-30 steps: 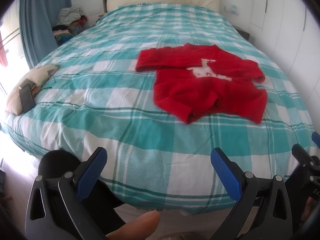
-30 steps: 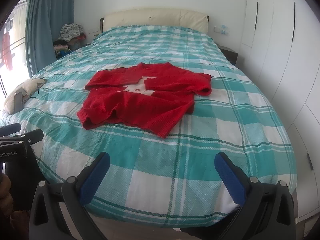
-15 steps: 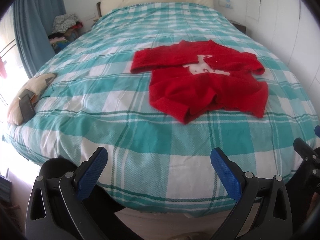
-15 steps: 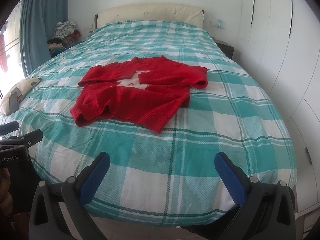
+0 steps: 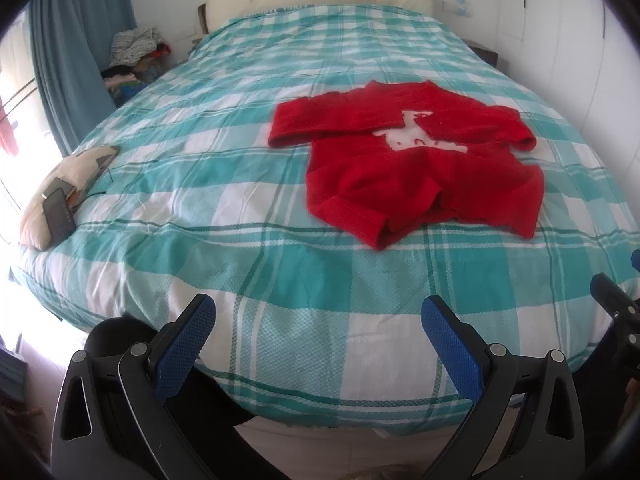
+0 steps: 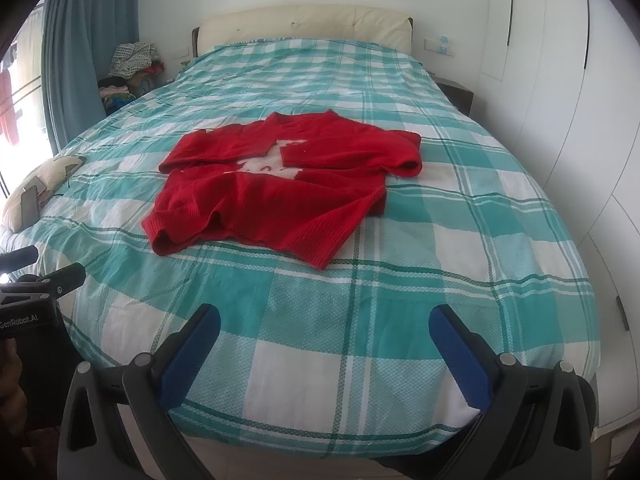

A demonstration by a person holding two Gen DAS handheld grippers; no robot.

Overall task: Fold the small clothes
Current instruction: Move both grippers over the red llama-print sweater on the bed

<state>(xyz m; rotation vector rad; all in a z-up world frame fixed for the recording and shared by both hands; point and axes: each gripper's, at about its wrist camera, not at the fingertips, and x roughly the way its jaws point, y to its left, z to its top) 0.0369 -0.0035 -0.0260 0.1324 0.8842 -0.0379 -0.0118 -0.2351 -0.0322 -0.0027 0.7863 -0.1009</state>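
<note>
A small red sweater (image 5: 420, 172) with a white animal motif lies on the green-and-white checked bed (image 5: 240, 200), both sleeves folded across the chest and the hem rumpled. It also shows in the right wrist view (image 6: 272, 196). My left gripper (image 5: 318, 320) is open and empty over the bed's foot edge, well short of the sweater. My right gripper (image 6: 324, 330) is open and empty, also over the foot edge. Each gripper shows at the edge of the other's view.
A cream cushion (image 5: 60, 192) with a dark phone (image 5: 58, 218) on it lies at the bed's left edge. A pile of clothes (image 5: 132, 56) sits by the blue curtain (image 5: 76, 60). White wardrobes (image 6: 580, 100) line the right side. A headboard (image 6: 304, 24) stands at the far end.
Both grippers have moved forward and a little higher over the bed's foot, so the sweater looks nearer. The sweater has not moved. Both stay open.
</note>
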